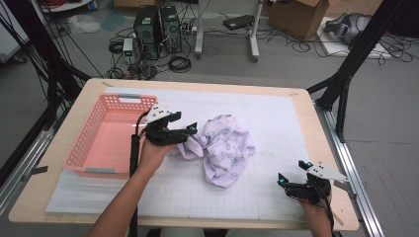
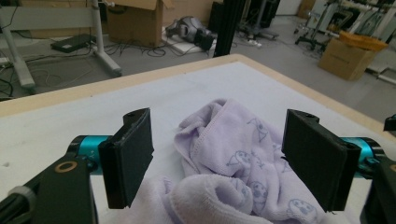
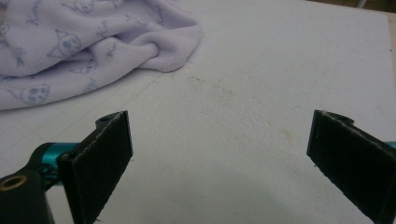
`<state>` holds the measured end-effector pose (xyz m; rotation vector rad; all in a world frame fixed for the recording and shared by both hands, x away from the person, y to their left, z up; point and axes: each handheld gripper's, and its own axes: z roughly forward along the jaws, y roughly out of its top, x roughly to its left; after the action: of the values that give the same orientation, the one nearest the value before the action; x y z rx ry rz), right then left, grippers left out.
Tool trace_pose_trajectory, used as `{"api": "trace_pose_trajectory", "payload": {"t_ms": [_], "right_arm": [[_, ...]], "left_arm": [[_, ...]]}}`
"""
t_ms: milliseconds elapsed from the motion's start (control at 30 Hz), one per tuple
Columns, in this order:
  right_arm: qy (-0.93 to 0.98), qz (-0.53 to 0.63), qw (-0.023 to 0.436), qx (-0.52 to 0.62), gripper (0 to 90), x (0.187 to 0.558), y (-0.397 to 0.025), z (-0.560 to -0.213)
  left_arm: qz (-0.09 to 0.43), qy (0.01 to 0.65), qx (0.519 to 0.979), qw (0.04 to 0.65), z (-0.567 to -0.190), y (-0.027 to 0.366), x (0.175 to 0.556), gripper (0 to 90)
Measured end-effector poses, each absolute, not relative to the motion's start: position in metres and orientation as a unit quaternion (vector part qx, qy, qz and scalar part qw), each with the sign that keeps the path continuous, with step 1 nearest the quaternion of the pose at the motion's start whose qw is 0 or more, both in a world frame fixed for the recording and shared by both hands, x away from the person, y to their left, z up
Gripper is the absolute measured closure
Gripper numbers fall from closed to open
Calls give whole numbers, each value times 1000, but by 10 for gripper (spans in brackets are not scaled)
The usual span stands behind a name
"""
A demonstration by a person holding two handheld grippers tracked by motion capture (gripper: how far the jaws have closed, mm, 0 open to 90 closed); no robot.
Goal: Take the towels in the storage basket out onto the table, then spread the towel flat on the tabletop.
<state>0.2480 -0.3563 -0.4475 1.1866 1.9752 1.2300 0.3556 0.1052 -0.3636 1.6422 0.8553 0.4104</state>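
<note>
A crumpled lilac towel (image 1: pixel 222 148) lies mid-table, just right of the pink basket (image 1: pixel 106 138). The left gripper (image 1: pixel 185 136) sits at the towel's left edge, jaws spread around a fold, not pinching. The right gripper (image 1: pixel 292 173) rests well right of the towel, jaws spread and empty

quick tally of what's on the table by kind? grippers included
Lilac towel, crumpled: 1
Pink basket: 1
White gridded mat: 1
Grippers: 2, the left gripper at the towel's edge, the right gripper over bare mat, both open
Total: 5
</note>
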Motion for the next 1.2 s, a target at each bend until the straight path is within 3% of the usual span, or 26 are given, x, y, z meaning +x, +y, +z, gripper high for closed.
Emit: {"api": "trace_pose_trajectory", "payload": {"t_ms": [367,867,1200], "right_arm": [[728,454,260,444,53,248,-357,-447],[734,448,271,432,53,247,-354,-448],[734,450,264,435,53,248,-355,-447]], "left_arm": [[170,349,725,569,-370,101,342,192],[168,354,718,575,-377,95,342,201],[151,351,742,551,-396,83,343,248]]}}
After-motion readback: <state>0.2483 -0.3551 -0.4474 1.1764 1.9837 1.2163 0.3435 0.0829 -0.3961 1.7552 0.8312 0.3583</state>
